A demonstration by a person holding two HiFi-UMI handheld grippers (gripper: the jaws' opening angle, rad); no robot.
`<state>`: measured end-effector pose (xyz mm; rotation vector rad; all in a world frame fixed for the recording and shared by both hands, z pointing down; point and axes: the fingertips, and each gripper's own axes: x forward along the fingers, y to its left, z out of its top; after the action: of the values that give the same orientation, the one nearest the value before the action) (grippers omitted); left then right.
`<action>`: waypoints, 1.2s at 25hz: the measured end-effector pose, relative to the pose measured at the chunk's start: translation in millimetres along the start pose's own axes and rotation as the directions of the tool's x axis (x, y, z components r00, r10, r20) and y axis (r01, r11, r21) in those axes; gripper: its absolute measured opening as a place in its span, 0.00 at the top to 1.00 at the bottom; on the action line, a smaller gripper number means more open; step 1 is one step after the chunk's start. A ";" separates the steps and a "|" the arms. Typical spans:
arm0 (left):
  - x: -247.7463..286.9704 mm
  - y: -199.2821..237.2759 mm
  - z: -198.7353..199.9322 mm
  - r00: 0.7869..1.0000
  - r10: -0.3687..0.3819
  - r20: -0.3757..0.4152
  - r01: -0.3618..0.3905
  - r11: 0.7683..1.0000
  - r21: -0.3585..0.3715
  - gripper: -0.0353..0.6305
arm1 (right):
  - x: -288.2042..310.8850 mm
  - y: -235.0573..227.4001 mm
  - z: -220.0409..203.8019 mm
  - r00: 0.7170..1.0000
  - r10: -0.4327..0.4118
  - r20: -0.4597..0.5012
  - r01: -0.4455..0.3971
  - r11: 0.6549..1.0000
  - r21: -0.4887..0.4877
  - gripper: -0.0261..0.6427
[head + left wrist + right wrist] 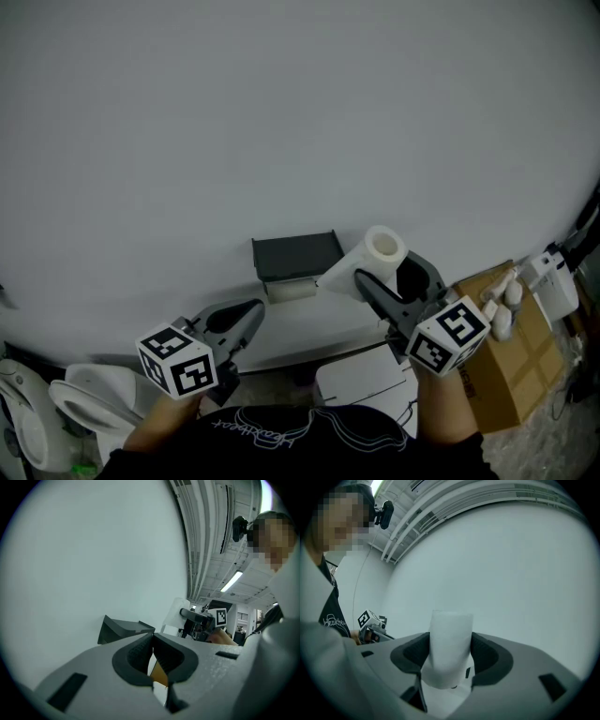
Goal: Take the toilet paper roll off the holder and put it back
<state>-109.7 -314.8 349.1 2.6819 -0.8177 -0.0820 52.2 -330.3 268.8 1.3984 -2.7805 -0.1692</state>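
Right gripper fingers clamp the toilet paper roll by its sides, off and just beside the dark wall holder. Left gripper fingers are closed together, empty. Risk: the soft white roll, hollow core showing, could squash or slip if misaligned on return.

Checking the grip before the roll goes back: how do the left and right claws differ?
Right claw clamps the toilet paper roll; left claw is shut on nothing. Right claw sits right of the holder, left claw below-left of it. Both point at the wall.
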 end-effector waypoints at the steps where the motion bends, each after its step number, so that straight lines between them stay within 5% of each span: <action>1: -0.3 3.0 1.1 1.000 0.000 0.002 0.000 1.000 0.000 0.94 | 4.8 0.1 2.1 1.000 0.004 0.002 -0.004 1.000 -0.007 0.55; 30: -9.3 50.8 4.3 0.998 0.047 0.040 -0.046 0.999 -0.019 0.94 | 111.7 -12.3 -37.5 0.992 0.049 -0.118 -0.053 0.998 -0.032 0.55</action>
<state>-145.2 -350.6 361.5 2.6510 -0.8869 -0.1328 -2.0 -430.3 301.8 1.2836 -2.7016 -0.1294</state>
